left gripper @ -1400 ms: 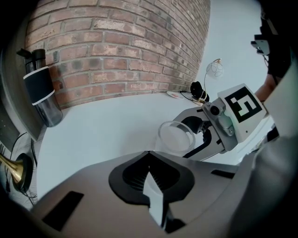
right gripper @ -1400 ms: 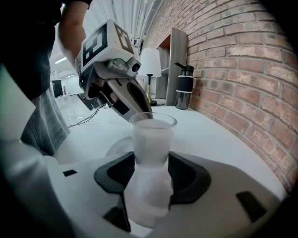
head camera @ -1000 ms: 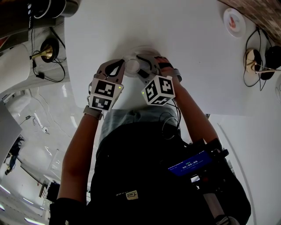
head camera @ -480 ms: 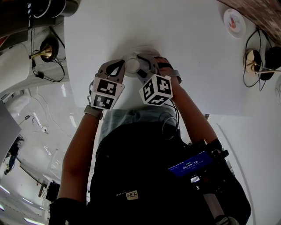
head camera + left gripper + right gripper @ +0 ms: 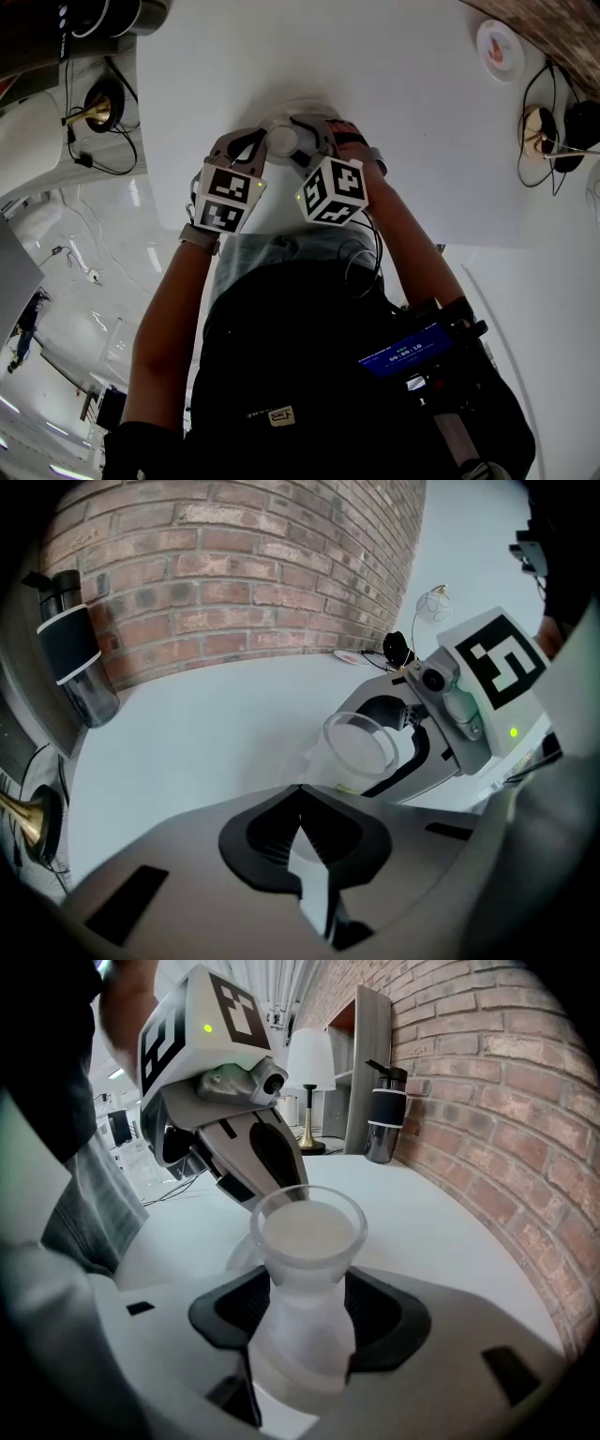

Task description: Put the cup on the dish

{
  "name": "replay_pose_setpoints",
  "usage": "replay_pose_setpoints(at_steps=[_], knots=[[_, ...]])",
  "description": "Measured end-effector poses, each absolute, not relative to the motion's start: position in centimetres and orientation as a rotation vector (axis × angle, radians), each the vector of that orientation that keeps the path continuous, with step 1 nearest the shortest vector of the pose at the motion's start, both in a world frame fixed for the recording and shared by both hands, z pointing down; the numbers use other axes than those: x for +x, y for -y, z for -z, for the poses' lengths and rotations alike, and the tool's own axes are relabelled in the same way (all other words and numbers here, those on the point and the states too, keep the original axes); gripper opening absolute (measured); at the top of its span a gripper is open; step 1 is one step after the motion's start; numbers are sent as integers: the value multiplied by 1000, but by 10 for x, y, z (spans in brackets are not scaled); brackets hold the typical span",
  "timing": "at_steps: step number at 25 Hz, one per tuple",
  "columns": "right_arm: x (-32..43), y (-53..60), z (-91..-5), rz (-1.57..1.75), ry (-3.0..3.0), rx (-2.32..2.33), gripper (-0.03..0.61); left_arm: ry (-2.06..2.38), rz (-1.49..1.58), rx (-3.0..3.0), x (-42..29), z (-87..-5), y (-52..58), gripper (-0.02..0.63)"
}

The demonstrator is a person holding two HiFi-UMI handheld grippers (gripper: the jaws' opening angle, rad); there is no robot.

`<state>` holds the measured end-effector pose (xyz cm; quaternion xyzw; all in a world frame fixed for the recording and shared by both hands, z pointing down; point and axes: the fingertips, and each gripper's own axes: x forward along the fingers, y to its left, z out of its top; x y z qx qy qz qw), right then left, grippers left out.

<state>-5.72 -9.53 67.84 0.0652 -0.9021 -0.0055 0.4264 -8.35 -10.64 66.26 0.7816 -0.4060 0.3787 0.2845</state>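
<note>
The cup (image 5: 305, 1241) is small and frosted white, with a flared round rim above a narrower body. It stands upright, clasped round the body by the jaws of the right tool (image 5: 306, 1321). Just under it a pale, see-through dish (image 5: 234, 1258) shows only a curve of rim; I cannot tell whether they touch. Both are close to the near edge of the white bench (image 5: 375, 75), left of its middle.

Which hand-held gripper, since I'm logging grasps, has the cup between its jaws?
The right hand-held gripper: its jaws clamp the frosted cup. The left hand-held gripper is pinched shut on the dish rim instead.
</note>
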Motion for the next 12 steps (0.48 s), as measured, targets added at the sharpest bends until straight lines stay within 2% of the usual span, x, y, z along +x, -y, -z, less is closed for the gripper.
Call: replay_pose_setpoints(at_steps=[7,9,12], knots=[[-56,95,-679,-4,2254,154,235,1081,-1015,2092,-82,-663,106,6],[-56,93,-680,-19,2253,147,268,1090,-1021,2086,-84,-663,106,6],[-55,92,-681,-28,2247,140,276,1117,-1042,2059,-90,-666,105,6]])
